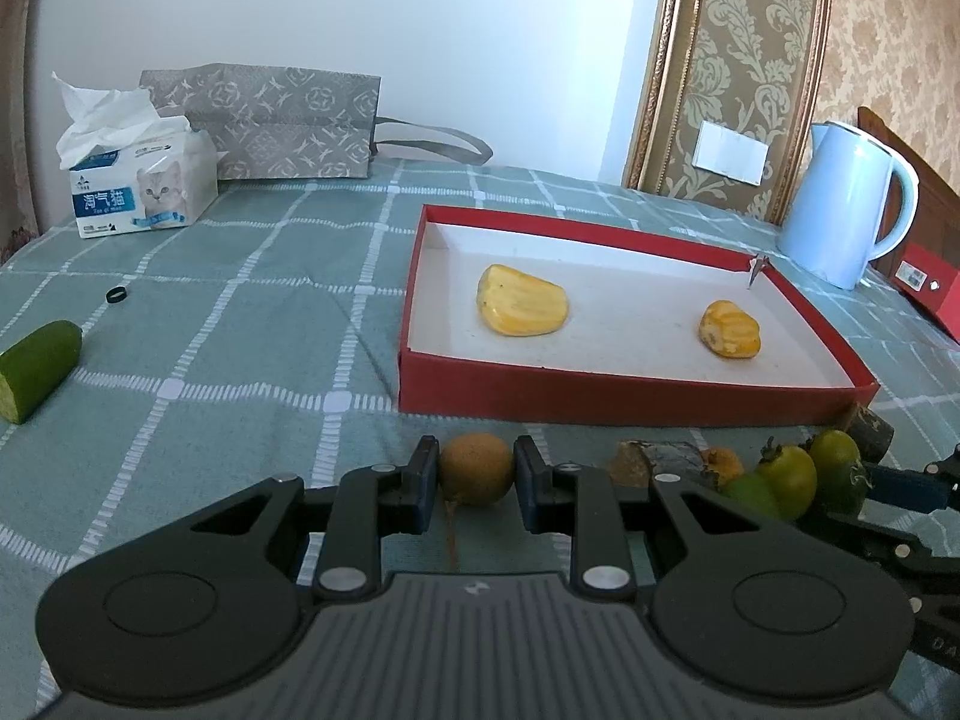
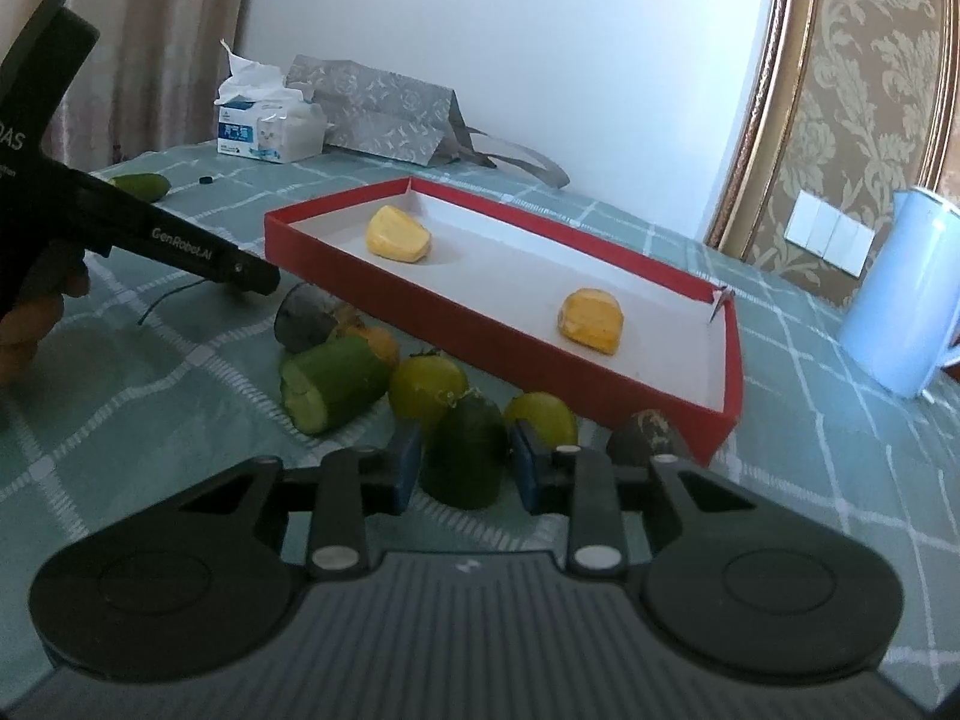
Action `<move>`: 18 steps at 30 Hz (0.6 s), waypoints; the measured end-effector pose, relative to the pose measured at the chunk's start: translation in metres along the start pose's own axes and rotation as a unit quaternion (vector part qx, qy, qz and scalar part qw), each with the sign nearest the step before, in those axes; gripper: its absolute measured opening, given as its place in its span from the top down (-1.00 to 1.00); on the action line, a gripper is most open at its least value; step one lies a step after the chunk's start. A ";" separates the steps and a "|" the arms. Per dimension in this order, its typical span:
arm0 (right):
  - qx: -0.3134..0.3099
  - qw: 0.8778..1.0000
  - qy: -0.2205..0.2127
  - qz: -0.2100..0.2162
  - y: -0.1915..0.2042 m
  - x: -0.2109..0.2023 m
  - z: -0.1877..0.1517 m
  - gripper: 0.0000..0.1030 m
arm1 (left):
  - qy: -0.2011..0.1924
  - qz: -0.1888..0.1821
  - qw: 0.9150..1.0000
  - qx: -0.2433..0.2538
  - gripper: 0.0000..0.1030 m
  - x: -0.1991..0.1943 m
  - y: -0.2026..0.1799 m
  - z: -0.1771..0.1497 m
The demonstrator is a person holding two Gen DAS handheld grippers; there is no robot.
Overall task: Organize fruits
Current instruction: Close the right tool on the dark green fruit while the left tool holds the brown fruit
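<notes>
A red tray (image 1: 630, 402) (image 2: 492, 333) holds two yellow fruit pieces (image 1: 521, 307) (image 1: 729, 329), also in the right wrist view (image 2: 398, 235) (image 2: 591, 321). My left gripper (image 1: 476, 468) is shut on a small brown round fruit (image 1: 477, 468) with a thin stem, just before the tray's near wall. My right gripper (image 2: 462, 468) is shut on a dark green fruit (image 2: 465, 456). Around it lie yellow-green fruits (image 2: 427, 384) (image 2: 543, 417), a cut cucumber piece (image 2: 333, 387) and dark pieces (image 2: 303, 318) (image 2: 651, 432). The left gripper's body (image 2: 180, 246) shows at left.
A cucumber half (image 1: 36, 369) and a small black ring (image 1: 117, 294) lie at the left. A tissue box (image 1: 141, 192) and a grey patterned bag (image 1: 282, 120) stand at the back. A pale blue kettle (image 1: 846, 204) (image 2: 900, 294) stands right of the tray.
</notes>
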State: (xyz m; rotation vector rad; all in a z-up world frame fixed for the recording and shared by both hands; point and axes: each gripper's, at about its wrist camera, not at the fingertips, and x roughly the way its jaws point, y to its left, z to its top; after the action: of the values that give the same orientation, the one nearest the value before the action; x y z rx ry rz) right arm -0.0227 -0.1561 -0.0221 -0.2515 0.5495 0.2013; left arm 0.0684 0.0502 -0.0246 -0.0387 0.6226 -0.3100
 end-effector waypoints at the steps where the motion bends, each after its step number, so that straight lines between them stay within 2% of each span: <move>1: 0.000 1.000 0.003 -0.003 0.001 0.000 0.001 0.43 | 0.001 0.000 1.000 0.000 0.50 0.000 0.000 0.000; 5: -0.009 1.000 0.012 -0.018 0.007 0.003 0.004 0.39 | 0.001 0.001 1.000 0.000 0.50 0.001 0.000 0.000; 11: -0.057 0.997 0.027 -0.047 0.023 0.007 0.008 0.35 | 0.001 0.001 1.000 -0.006 0.50 0.000 0.001 0.000; 13: -0.040 0.998 0.024 -0.041 0.018 0.004 0.006 0.36 | 0.000 0.000 1.000 -0.008 0.50 0.000 0.002 0.000; 17: -0.045 0.998 0.020 -0.037 0.017 0.008 0.010 0.36 | 0.001 -0.001 1.000 -0.005 0.50 0.000 0.001 0.000; 18: -0.043 0.998 0.017 -0.036 0.018 0.009 0.011 0.42 | 0.001 -0.001 1.000 -0.005 0.50 0.000 0.001 0.000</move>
State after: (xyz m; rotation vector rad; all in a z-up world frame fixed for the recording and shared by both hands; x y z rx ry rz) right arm -0.0140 -0.1349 -0.0210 -0.3575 0.5663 0.1515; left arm 0.0685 0.0513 -0.0248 -0.0495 0.6256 -0.3088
